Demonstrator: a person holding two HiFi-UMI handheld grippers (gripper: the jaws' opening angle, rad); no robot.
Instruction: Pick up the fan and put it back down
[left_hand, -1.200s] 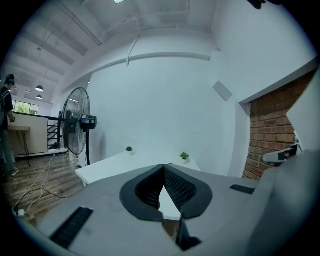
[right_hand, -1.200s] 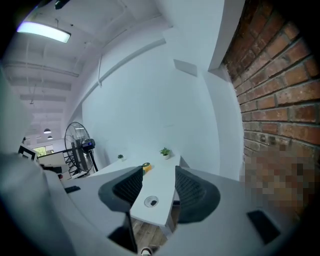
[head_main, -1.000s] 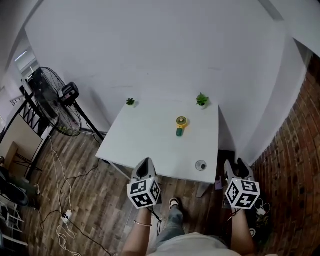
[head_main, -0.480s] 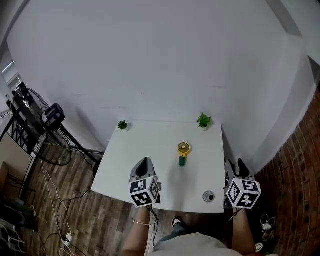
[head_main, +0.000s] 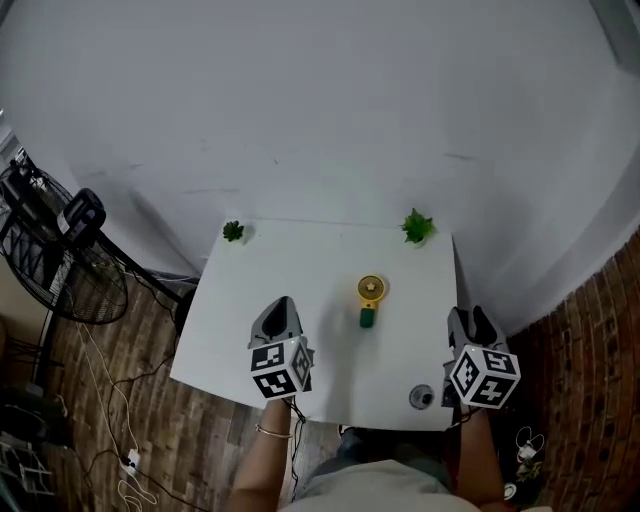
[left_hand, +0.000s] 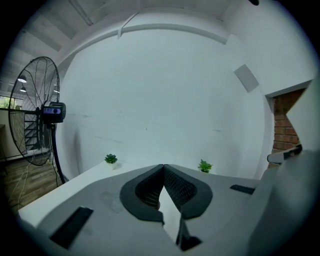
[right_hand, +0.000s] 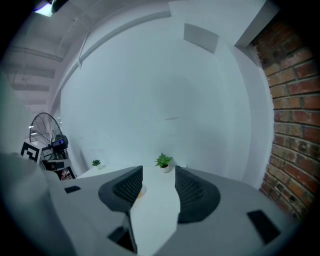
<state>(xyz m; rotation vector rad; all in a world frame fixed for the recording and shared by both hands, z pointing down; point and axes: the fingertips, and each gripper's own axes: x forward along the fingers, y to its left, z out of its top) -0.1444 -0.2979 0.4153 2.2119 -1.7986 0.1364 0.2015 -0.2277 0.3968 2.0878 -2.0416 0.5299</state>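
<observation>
1. Tabletop: white, rectangular, set against a white wall. Wooden floor lies to its left, and a brick wall stands to its right.
2. Fan: a small unit with a round yellow head and a green handle. It sits on the tabletop, right of centre, with the head toward the wall and the handle toward the person. Nothing touches it.
3. Left tool: held over the near left part of the tabletop, well apart from the fan. In the left gripper view the left tool has its jaws pressed together at the tips, with nothing between them.
4. Right tool: held at the near right edge of the tabletop, well apart from the fan. In the right gripper view the right tool has its jaws spread, with only bare tabletop in the gap.
5. Other items: one small plant at the far left corner, a second plant at the far right corner, and a small round object near the front right edge, just beside the right tool.
6. Pedestal fan: stands on the floor to the left, clear of the tabletop.
</observation>
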